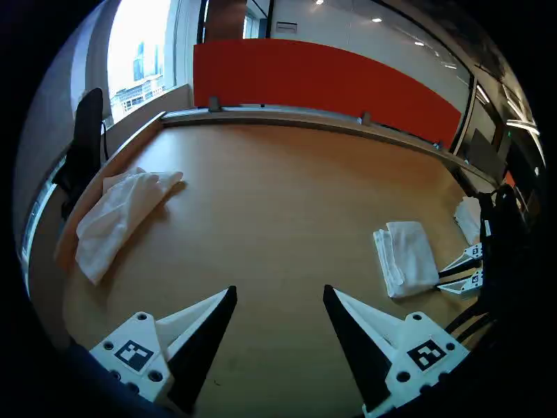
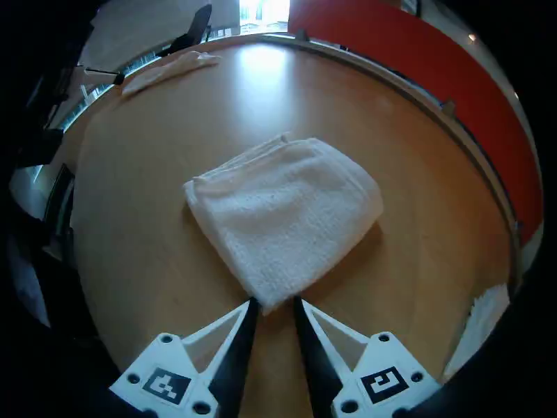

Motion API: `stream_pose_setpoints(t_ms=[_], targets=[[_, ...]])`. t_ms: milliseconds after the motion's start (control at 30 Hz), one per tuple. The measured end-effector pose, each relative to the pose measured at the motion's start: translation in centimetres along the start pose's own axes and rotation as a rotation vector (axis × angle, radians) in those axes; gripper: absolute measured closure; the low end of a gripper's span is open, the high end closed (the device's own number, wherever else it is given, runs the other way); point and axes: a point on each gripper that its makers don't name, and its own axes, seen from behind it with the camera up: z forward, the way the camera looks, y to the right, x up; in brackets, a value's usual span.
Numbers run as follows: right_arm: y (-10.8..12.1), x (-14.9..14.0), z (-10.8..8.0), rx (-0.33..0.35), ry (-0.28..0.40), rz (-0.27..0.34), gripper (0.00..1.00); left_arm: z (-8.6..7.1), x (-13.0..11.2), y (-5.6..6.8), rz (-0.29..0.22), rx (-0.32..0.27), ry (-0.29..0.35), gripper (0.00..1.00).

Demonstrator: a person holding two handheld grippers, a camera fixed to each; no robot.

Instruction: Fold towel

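A folded white towel (image 2: 285,216) lies on the wooden table (image 2: 139,230). Its near corner sits between the fingertips of my right gripper (image 2: 275,302), whose fingers are closed in on that corner. In the left gripper view the same folded towel (image 1: 406,258) lies at the right, with the right gripper (image 1: 441,278) at its edge. My left gripper (image 1: 279,288) hangs open above bare table, holding nothing. A second, loosely crumpled white towel (image 1: 122,216) lies at the far left edge of the table, also seen as a towel (image 2: 170,68) at the far end in the right gripper view.
A red divider panel (image 1: 313,80) runs along the table's (image 1: 278,195) far side. Another white cloth (image 1: 470,217) lies behind the right gripper, seen as a cloth (image 2: 480,320) at the table's edge. A black chair (image 1: 82,150) stands by the window.
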Motion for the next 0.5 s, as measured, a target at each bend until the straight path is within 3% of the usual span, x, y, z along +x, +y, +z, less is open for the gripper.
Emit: stream_pose_setpoints(t_ms=[367,500], targets=[[0.34,-0.19,0.08,-0.012,-0.005,0.024,0.92,0.01,-0.16,-0.2,-0.003,0.004,-0.002,0.08],[0.29,0.02,-0.07,-0.011,0.001,0.021,0.95,0.0,-0.18,-0.1,-0.002,0.003,-0.001,0.08]])
